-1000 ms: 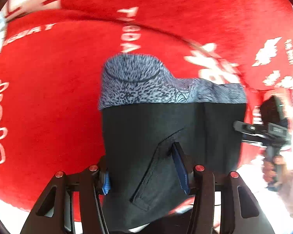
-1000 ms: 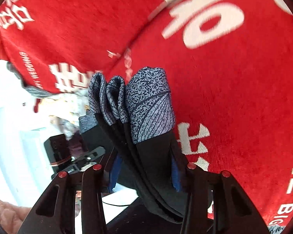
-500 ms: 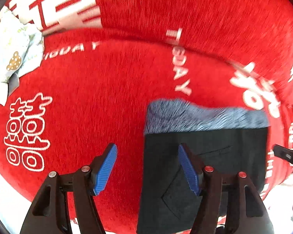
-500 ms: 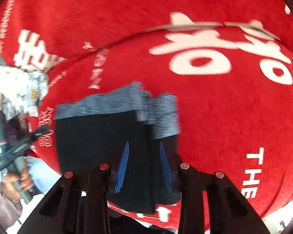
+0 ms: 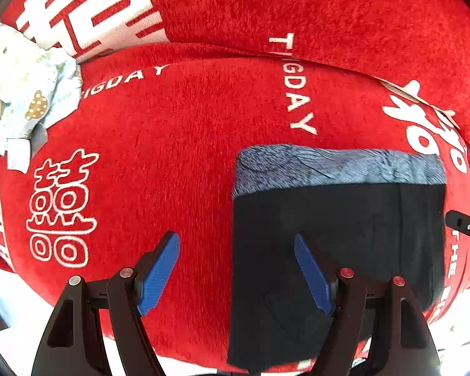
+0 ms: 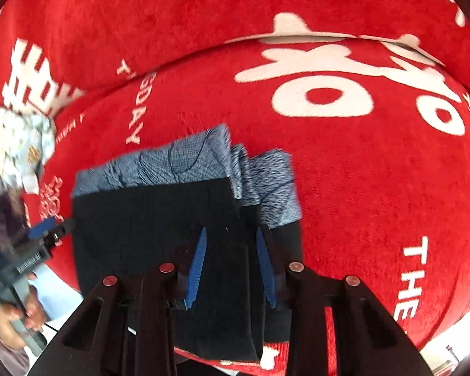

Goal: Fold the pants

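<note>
**Folded pants down on red cover, both tongs over them**

Pants (image 5: 338, 235), black with a grey patterned waistband at the far edge, lay folded flat on the red cover (image 5: 172, 156) with white lettering. Left gripper (image 5: 236, 274) had just been opening; jaws stood wide, nothing pinched, its right pad over the pants' left edge. Right gripper (image 6: 230, 263) had jaws narrower, just reopening, straddling the stacked right-hand folds; pressing or not, can't tell. Crumpled pale cloth (image 5: 22, 94) sat far left.
</note>
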